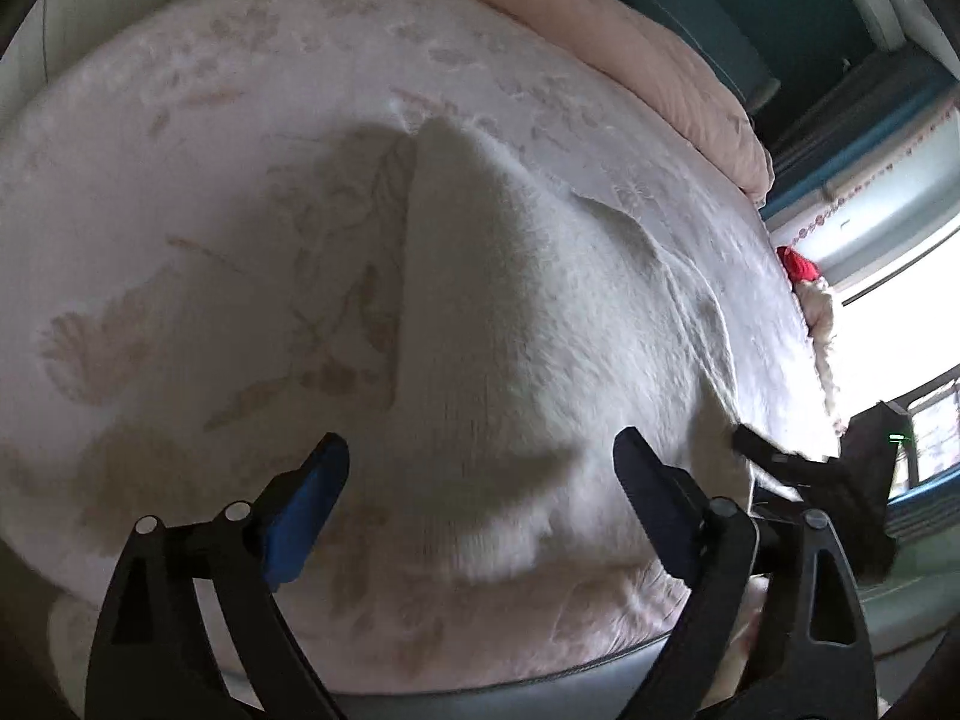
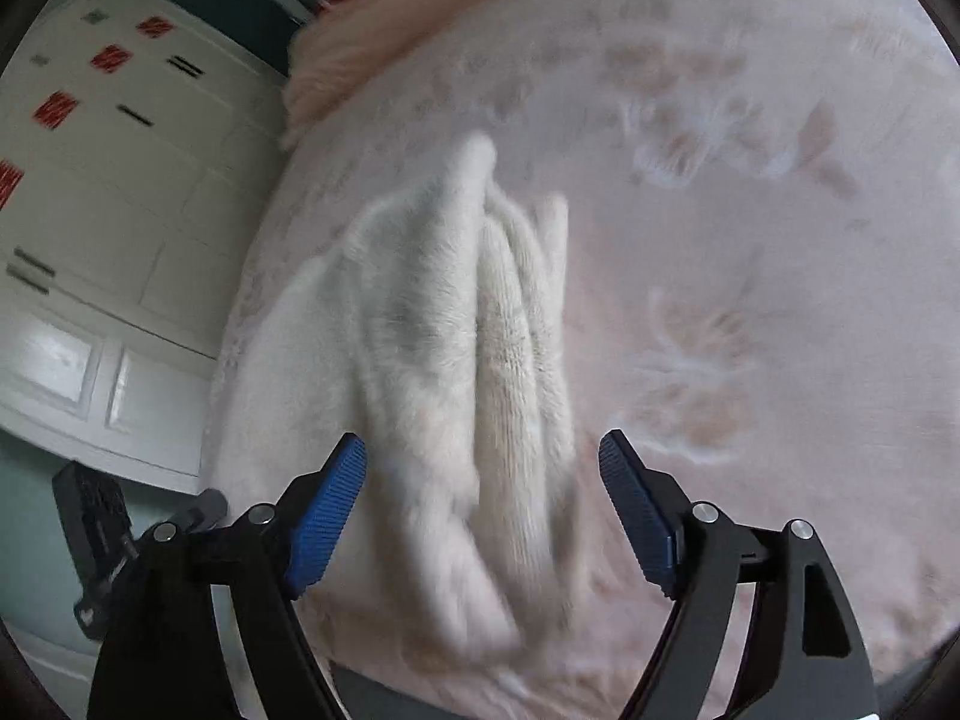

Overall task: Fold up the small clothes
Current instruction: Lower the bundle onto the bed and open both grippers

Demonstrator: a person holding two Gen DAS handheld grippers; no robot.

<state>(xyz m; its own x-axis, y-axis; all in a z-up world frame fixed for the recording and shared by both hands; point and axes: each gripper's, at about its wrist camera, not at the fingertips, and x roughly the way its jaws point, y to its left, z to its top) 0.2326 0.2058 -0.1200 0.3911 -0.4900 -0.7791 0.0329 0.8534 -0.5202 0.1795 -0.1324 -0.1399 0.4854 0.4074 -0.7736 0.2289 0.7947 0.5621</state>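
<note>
Bedspread (image 1: 180, 180), pale pink and floral, beside white cupboards (image 2: 108, 192).

Each camera sits on a gripper, looks forward along its two fingers and tilts down at the bed (image 1: 180, 192) from close up. Both see the white fuzzy garment (image 1: 510, 330). The left view catches the right gripper (image 1: 774, 456) at 3 o'clock.

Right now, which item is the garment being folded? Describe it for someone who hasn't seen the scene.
Find the bed with the pale pink floral sheet. In its near half lies the fuzzy white knit garment, bunched into ridged folds. Unlike the flat printed sheet and the pink quilt at the far edge, it is plain, furry and raised.
</note>
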